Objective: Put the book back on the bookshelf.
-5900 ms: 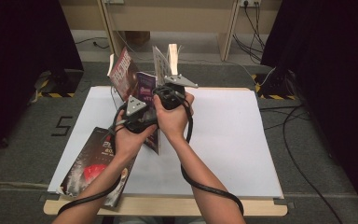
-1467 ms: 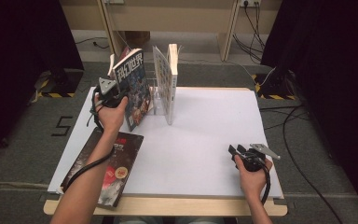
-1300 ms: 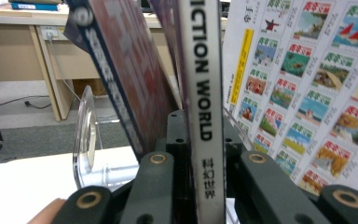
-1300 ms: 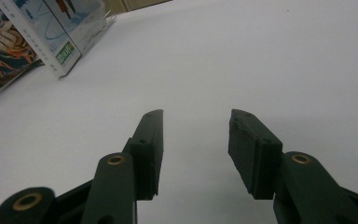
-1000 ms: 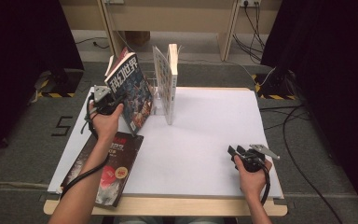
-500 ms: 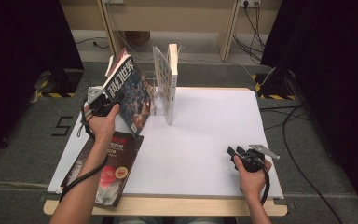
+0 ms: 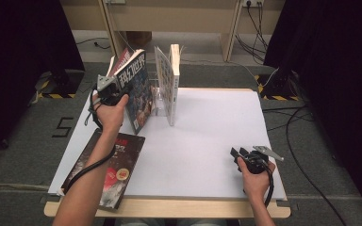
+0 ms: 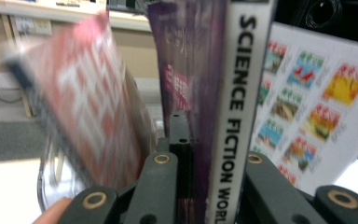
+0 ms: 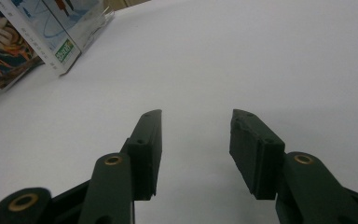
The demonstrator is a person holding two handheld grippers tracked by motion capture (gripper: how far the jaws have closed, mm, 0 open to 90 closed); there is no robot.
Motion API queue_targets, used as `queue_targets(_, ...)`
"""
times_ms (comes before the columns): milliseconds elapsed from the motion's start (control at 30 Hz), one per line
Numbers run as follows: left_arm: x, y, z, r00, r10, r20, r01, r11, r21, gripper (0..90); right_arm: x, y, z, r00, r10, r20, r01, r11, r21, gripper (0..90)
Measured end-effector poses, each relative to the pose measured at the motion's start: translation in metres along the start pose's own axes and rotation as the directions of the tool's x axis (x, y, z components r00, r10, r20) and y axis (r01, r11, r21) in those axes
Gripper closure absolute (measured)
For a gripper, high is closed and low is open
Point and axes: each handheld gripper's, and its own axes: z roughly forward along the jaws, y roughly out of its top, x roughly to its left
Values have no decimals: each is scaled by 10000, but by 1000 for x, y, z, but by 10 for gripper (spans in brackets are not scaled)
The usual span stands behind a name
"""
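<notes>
My left gripper (image 7: 112,89) is shut on the spine edge of a dark science fiction magazine (image 7: 136,89), held upright and tilted left beside the clear rack (image 7: 159,102). Its jaws have just been closing, with the magazine between them. In the left gripper view the white spine (image 8: 233,116) runs between the jaws of the left gripper (image 8: 209,158). A red magazine (image 8: 84,102) leans on one side, a white picture-covered magazine (image 8: 307,107) on the other. My right gripper (image 7: 238,154) rests at the table's front right, open, with nothing between the pads of the right gripper (image 9: 196,140).
Another dark magazine (image 7: 108,167) lies flat at the front left of the white table (image 7: 207,127). Two white magazines (image 7: 169,82) stand upright in the rack; a corner of one white magazine (image 9: 51,37) appears in the right gripper view. Desks and cables sit beyond the table.
My left hand has lifted the held magazine a little and tipped its top further to the left. The right hand has stayed where it was.
</notes>
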Motion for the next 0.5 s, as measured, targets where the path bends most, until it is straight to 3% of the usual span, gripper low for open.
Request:
queue_targets(233, 2, 24, 17, 9987, 153, -485, -175, 9988, -466, 822, -1, 1, 0, 10000, 78, 7, -78, 10000, -50, 549)
queue_targets(500, 3, 5, 37, 9950, 131, -987, -142, 9999, -99, 820, 2, 0, 2, 9999, 66, -78, -66, 10000, -5, 550)
